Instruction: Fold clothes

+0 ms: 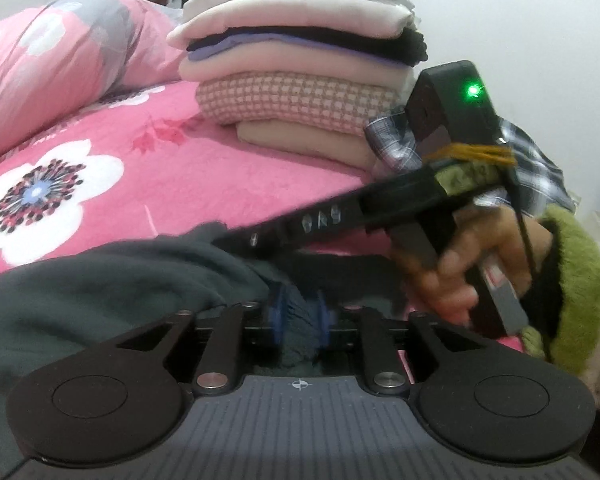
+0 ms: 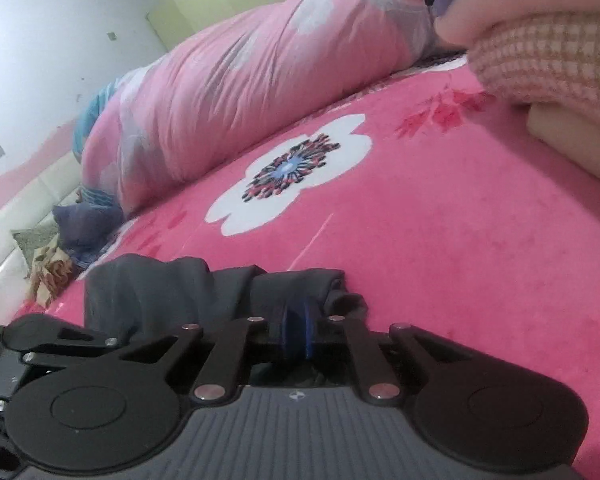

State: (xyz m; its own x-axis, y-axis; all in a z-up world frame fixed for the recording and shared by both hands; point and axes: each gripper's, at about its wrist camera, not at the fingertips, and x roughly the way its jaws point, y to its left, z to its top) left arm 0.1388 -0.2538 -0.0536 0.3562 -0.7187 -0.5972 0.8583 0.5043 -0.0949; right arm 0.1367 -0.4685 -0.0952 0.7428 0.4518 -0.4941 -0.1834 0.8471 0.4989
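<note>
On the pink floral bed [image 2: 440, 216], the left tongs [image 1: 300, 312] and right tongs [image 2: 296, 332] each pinch a bunched fold of the dark grey garment [image 1: 100, 288], near the stack of folded clothes [image 1: 300, 64].

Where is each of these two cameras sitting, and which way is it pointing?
Left wrist: on the left gripper, shut on the dark grey fleece garment, facing the tall stack of folded clothes; shows the right hand.
Right wrist: on the right gripper, clamping the same garment, facing the rolled pink duvet; no body shows.
Shared: garment, stack, pink floral bedspread.
</note>
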